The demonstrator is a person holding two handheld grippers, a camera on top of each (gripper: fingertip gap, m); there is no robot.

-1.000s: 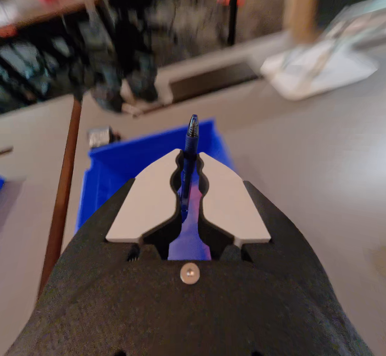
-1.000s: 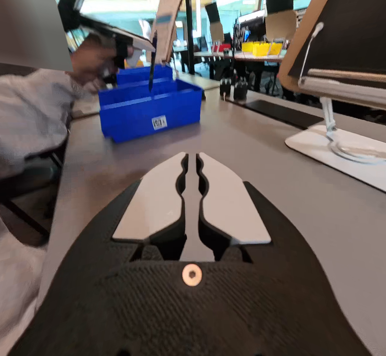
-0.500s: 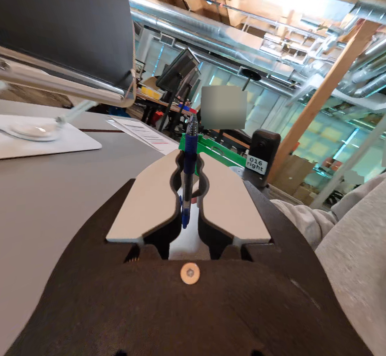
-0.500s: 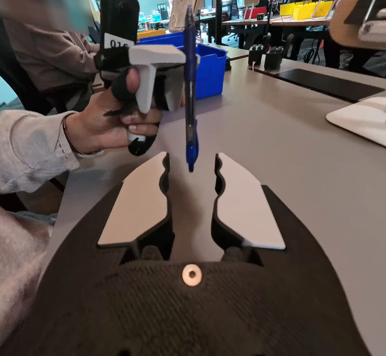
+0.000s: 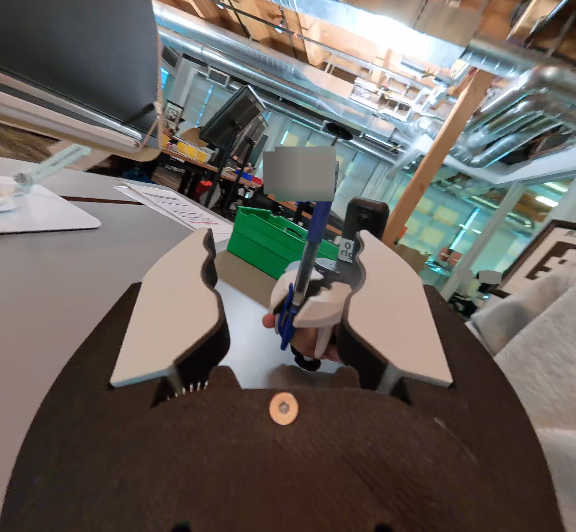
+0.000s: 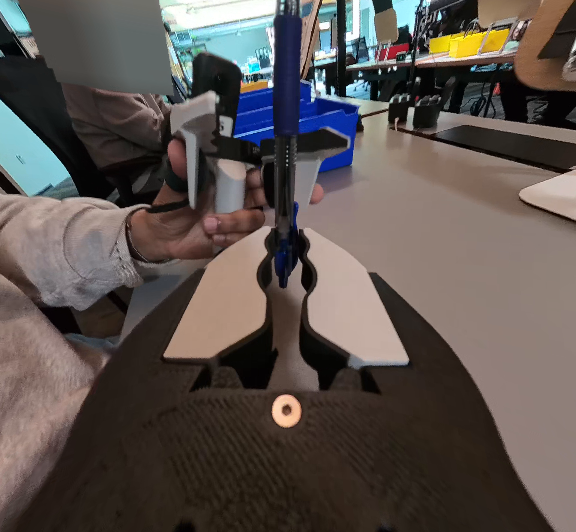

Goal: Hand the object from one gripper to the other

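A blue pen [image 6: 286,74] stands upright, writing tip up. My right gripper [image 6: 285,236] is shut on its lower clip end. My left gripper [image 5: 284,235] is open wide and holds nothing. In the left wrist view the pen [image 5: 318,224] rises from the right gripper [image 5: 299,292], which sits past my open jaws, right of centre. In the right wrist view the left gripper [image 6: 265,146] is held in a hand behind the pen. Its spread fingers stand either side of the pen's middle, with no visible grip.
The grey table [image 6: 436,236] carries blue bins [image 6: 330,118] behind the left gripper, a green bin [image 5: 268,236], a white monitor base [image 5: 46,217], a paper sheet [image 5: 174,205] and a black mat [image 6: 505,146]. A grey sleeve [image 6: 62,236] is at the left. The grippers' ends are close to 6 cm from one another.
My left gripper has opened and let go of the pen. My right gripper, open half a second ago, has closed on the pen's lower end.
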